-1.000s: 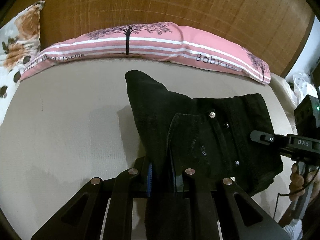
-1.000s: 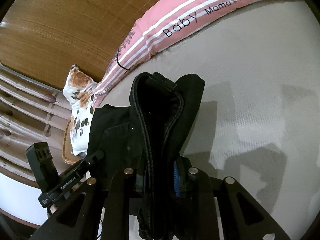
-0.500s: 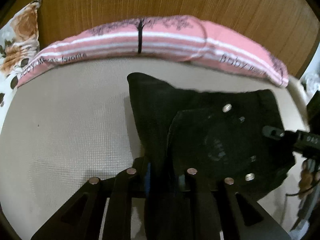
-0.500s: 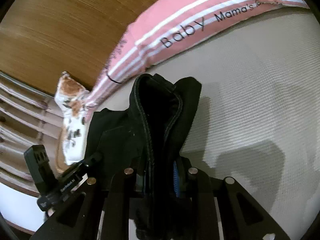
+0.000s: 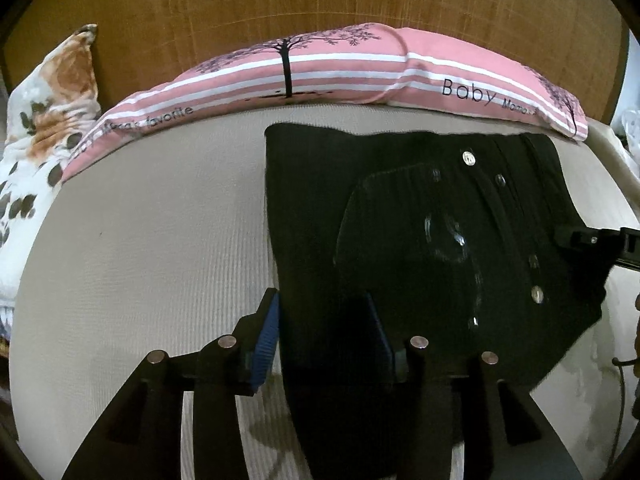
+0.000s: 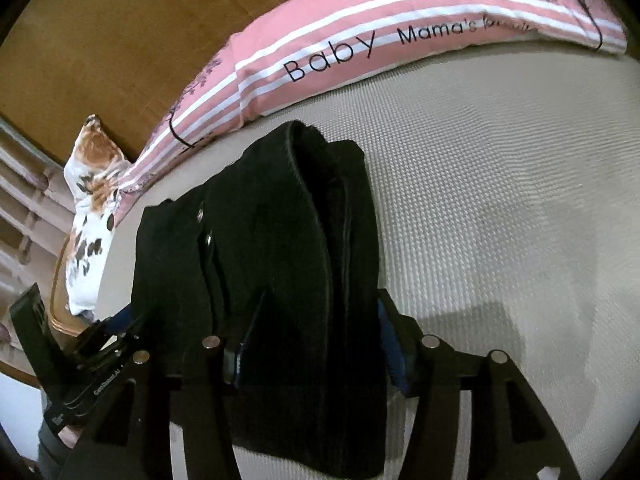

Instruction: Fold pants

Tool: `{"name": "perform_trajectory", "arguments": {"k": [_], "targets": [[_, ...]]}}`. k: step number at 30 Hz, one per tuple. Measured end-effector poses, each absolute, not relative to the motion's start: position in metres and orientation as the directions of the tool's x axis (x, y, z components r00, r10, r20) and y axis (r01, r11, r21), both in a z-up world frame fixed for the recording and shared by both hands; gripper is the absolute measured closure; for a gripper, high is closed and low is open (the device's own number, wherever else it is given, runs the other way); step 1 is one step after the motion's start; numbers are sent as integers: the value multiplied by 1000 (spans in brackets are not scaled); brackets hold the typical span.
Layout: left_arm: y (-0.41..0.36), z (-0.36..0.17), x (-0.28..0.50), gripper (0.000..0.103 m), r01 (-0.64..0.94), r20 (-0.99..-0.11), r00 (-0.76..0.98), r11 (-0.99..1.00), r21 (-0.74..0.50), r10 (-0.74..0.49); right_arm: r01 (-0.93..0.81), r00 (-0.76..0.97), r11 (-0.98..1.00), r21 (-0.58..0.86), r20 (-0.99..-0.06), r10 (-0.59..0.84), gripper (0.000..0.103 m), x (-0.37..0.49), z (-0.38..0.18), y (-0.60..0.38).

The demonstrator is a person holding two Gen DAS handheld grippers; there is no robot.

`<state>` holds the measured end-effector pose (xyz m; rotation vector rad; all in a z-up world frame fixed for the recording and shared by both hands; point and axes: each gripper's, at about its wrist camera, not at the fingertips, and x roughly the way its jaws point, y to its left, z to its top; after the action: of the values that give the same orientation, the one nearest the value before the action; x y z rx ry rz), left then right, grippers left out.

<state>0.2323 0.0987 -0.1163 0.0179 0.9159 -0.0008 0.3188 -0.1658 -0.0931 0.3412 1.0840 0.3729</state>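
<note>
The black pants [image 5: 420,240] lie folded on the beige bed [image 5: 152,248], waist end with silver buttons to the right. My left gripper [image 5: 326,340] stands open, its blue pads on either side of the near left edge of the fabric, which rests between them. In the right wrist view the pants [image 6: 280,248] show as a thick bundle. My right gripper [image 6: 316,344] is open too, its jaws wide around the bundle's edge. The right gripper's tip shows at the pants' right edge in the left wrist view [image 5: 580,238]. The left gripper appears in the right wrist view [image 6: 100,344].
A long pink striped pillow [image 5: 340,76] lies along the wooden headboard [image 5: 320,0] behind the pants. A floral pillow [image 5: 44,112] sits at the far left. The beige bed surface [image 6: 500,200] stretches to the right of the pants.
Both grippers have opened and let go of the pants. The fabric has dropped flat onto the bed, spreading out from the raised bundle seen earlier.
</note>
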Motion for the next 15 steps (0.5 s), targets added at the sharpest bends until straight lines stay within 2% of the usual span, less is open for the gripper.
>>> {"name": "perform_trajectory", "arguments": {"k": [8,13,15], "targets": [[99,-121,189,58,-12,-781,625,1000,7,13,-141,462,908,396,-785,414,52,273,-80,-177],[104,-122,181,56,-40,-780,626,999,-31,1,-128,461,923,364,-802,380,48,267,-85,-176],[105,-124,181,52,-47,-781,624,998,-37,0,-110,465,932,345,-811,355,48,268,-89,-175]]}}
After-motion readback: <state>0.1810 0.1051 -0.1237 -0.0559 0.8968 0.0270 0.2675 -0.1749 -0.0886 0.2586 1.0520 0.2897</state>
